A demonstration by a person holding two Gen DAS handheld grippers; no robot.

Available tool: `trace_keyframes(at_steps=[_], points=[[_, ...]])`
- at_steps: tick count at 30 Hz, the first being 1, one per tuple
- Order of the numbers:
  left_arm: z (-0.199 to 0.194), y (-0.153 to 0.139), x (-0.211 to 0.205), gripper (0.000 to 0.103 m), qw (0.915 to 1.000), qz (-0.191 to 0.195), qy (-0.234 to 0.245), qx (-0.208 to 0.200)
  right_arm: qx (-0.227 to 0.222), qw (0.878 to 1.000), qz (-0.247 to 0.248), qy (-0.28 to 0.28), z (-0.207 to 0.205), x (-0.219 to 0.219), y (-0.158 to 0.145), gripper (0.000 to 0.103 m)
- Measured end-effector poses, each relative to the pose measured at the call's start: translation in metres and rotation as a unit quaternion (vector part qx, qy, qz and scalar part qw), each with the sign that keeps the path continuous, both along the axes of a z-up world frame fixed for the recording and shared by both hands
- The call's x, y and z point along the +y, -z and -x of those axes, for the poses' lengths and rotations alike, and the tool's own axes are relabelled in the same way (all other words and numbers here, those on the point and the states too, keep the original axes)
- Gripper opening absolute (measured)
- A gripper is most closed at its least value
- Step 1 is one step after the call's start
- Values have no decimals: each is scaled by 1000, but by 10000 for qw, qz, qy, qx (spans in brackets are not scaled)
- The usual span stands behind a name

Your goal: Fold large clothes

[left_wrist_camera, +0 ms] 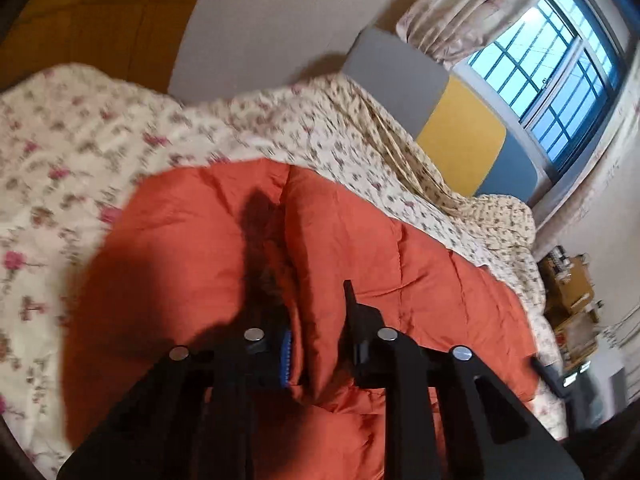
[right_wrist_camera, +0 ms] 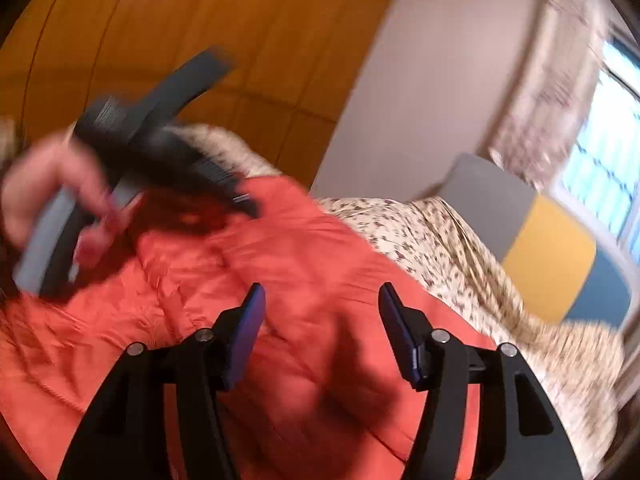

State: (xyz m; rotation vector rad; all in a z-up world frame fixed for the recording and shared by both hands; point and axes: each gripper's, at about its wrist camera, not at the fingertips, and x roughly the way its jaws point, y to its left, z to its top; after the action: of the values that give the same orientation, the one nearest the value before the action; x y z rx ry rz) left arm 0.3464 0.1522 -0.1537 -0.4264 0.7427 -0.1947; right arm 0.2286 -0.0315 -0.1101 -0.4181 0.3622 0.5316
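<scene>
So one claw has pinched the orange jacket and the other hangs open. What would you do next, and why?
Probably lift the pinched fold across. The left gripper is shut on a ridge of the orange jacket, while the right gripper is open above it with nothing between its fingers.
</scene>
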Motion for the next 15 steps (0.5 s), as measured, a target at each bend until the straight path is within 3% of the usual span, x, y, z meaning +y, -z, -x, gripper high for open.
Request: trace_keyframes(at_steps=[4,8,12,14,15], points=[[22,11,6,19,9996,-244,-95,-143,438,9887,-992,1032,-46,-56,-17,64],[9,22,12,25,9999,50,-150,-9,1318,9561,-1676,2013,-112,-90,-2,63],[15,7,11,56,9986,-239,-477,-25,1821,9265,-2056,2571,-139,-124,20,62],[36,-15,11,72,9921,-454,-1023,-563,1769,9260,-2119,2573,-130,-127,25,63],[49,-30,7,80,9846,-596,-1306,-995,1708,9280,-2080,2577,-123,-125,23,64]])
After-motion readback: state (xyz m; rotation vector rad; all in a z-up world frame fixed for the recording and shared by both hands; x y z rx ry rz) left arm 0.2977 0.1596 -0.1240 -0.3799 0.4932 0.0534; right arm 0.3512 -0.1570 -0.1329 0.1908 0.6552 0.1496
